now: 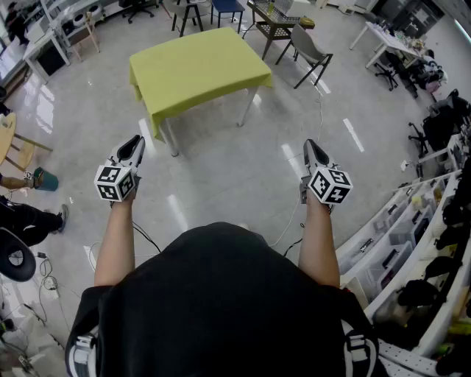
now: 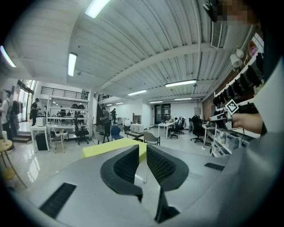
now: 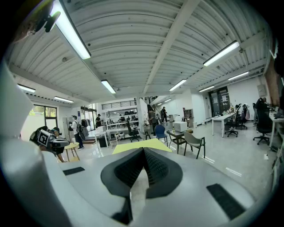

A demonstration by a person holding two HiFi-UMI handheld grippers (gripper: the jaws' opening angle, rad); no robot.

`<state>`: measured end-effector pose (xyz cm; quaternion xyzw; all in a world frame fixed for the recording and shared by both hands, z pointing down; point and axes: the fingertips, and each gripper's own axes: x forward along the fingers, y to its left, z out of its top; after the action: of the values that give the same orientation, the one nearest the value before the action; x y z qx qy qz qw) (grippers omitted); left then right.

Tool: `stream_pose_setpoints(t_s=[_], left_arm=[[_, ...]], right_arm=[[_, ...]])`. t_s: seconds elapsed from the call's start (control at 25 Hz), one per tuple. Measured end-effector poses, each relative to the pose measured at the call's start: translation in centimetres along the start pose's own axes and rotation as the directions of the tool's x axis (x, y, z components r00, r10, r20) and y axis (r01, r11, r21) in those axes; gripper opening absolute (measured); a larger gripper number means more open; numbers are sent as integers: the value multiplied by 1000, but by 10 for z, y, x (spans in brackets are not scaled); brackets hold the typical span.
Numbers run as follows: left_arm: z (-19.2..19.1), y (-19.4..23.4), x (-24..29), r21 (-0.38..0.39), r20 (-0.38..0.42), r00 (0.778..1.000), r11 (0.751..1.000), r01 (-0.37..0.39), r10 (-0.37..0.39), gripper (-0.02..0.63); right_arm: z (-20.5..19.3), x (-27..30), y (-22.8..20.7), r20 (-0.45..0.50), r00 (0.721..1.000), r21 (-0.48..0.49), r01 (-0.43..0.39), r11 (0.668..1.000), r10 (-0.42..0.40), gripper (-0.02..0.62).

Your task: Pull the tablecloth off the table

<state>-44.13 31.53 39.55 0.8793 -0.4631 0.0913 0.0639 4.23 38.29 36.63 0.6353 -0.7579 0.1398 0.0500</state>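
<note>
Left tool has its 2 jaws a narrow slit apart, with nothing between them; only the far room shows through the gap. Right tool is closed, its jaws meeting at the tips and gripping nothing. Both are held out on bare forearms, side by side and well apart, tilted slightly down.

Below them lies a pale, glossy floor.

Ahead of both tools and well apart from them stands the table, on white legs. The tablecloth, yellow-green, covers the whole top and hangs over every edge that shows, with 1 corner drooping at the near left. Neither tool touches it. In the head view it sits between the lines along which the 2 tools point. In each gripper view a strip of it shows just above that tool's jaws.

Past the table, to the right, a grey chair stands beside a dark-framed desk, and a blue chair is at the top edge. Shelves with bins line the right side. At the left are a wooden stool and a seated person's teal shoe.
</note>
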Motion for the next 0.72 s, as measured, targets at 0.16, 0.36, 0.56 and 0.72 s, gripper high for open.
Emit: stream_pose_setpoints(t_s=[0.16, 0.36, 0.56, 0.72], left_arm=[[17, 10, 6, -28, 8, 1000, 1000, 3, -2, 69], [26, 0, 23, -24, 11, 999, 999, 37, -37, 57], [20, -14, 45, -8, -6, 998, 998, 65, -66, 51], [25, -15, 57, 2, -15, 998, 998, 58, -58, 49]], right_arm=[[10, 0, 10, 7, 1000, -13, 5, 1000, -5, 20], [11, -1, 3, 10, 1000, -9, 23, 1000, -23, 20], [9, 2, -18, 32, 999, 27, 37, 999, -38, 18], [12, 14, -31, 34, 999, 28, 29, 999, -30, 18]])
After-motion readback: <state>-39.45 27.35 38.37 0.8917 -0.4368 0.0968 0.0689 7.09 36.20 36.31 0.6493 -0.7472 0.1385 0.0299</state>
